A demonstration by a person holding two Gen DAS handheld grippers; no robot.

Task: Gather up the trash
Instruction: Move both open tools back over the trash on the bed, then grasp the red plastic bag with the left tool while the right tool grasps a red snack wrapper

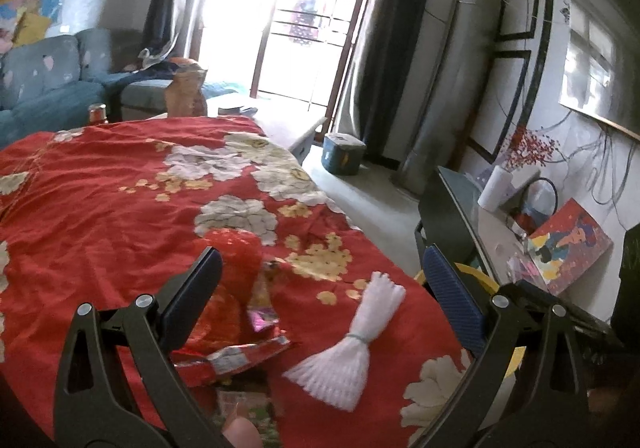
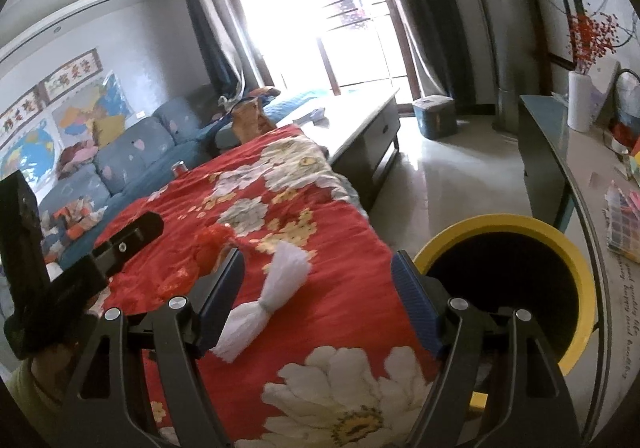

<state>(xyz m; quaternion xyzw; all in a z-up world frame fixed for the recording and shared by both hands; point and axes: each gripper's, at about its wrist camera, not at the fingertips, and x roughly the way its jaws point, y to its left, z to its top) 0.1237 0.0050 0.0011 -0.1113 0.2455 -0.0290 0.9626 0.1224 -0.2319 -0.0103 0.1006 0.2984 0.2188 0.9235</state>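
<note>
The white foam net [image 1: 344, 344] lies flat on the red flowered cloth [image 1: 100, 208] that covers the tabletop. It is tied in the middle with a small band, so it looks like a bow with two fluffy ends. Its long way runs slanted, from the near side up and away toward the cloth's edge.

The left hand-held gripper [image 1: 320, 288] is wide open and holds nothing. The foam net sits right in front of it, in the space between its two fingers but lower down, and the pads do not touch it. A crinkly red wrapper [image 1: 248, 352] and a red net bag [image 1: 236, 252] lie just beside the foam net, closer to this gripper's left finger.

The right hand-held gripper [image 2: 316, 296] is wide open too, and empty. From its view the foam net [image 2: 264, 300] lies over by its left finger, off to one side and not in the middle. The yellow trash bin [image 2: 568, 248] stands on the floor just past the edge of the tabletop, close to this gripper's right finger.

So I think the left hand is better lined up for the foam net. It should close across the thin tied middle, not along the long way. The right hand is nearer the bin.
</note>
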